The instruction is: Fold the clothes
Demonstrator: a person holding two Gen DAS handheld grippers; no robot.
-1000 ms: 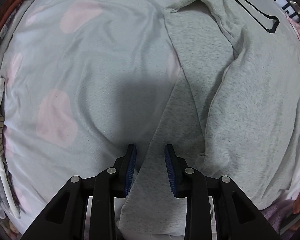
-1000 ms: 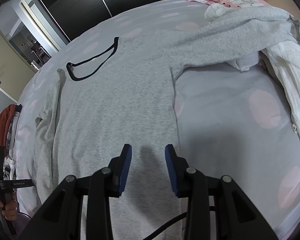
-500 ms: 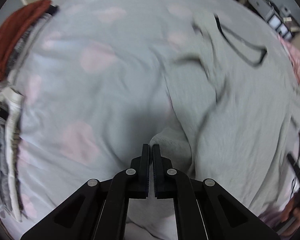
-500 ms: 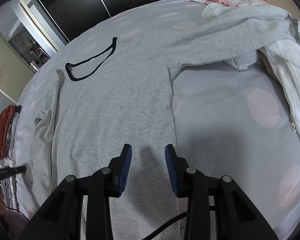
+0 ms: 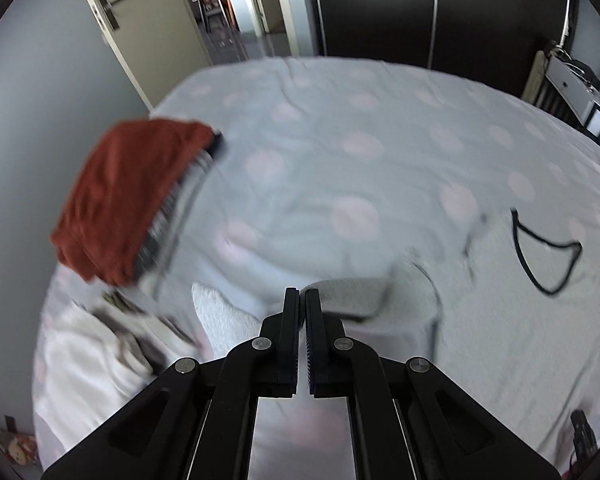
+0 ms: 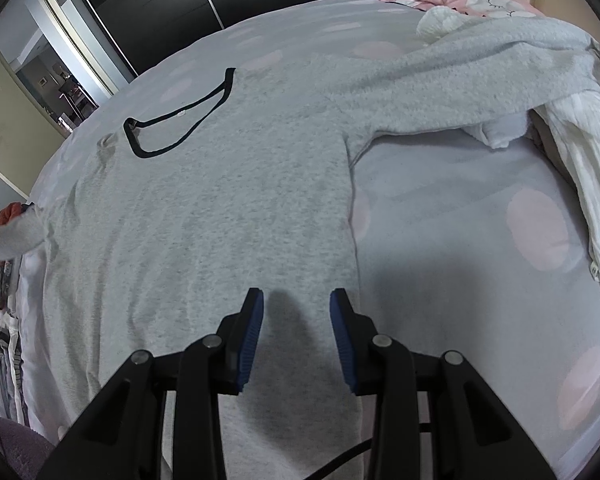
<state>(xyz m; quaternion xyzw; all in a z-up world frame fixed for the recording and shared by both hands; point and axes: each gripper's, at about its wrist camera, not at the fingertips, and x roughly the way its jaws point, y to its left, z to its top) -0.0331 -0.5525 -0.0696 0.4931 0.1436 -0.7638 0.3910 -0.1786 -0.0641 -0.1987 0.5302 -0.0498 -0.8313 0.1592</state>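
Where the bed (image 6: pixel 480 208) fills both views, its pale sheet carries pink spots, with a dark wardrobe (image 5: pixel 380 8) and an open door (image 5: pixel 140 20) behind. One grey sweater (image 6: pixel 220 208) with black neck trim lies flat across it, one sleeve draped over a white garment (image 6: pixel 588 200) at the right. One rust-red garment (image 5: pixel 128 200) tops a pile at the bed's edge. The left tongs (image 5: pixel 302 296) are clenched on the sweater's other sleeve; the right tongs (image 6: pixel 296 304) hover released above its hem.
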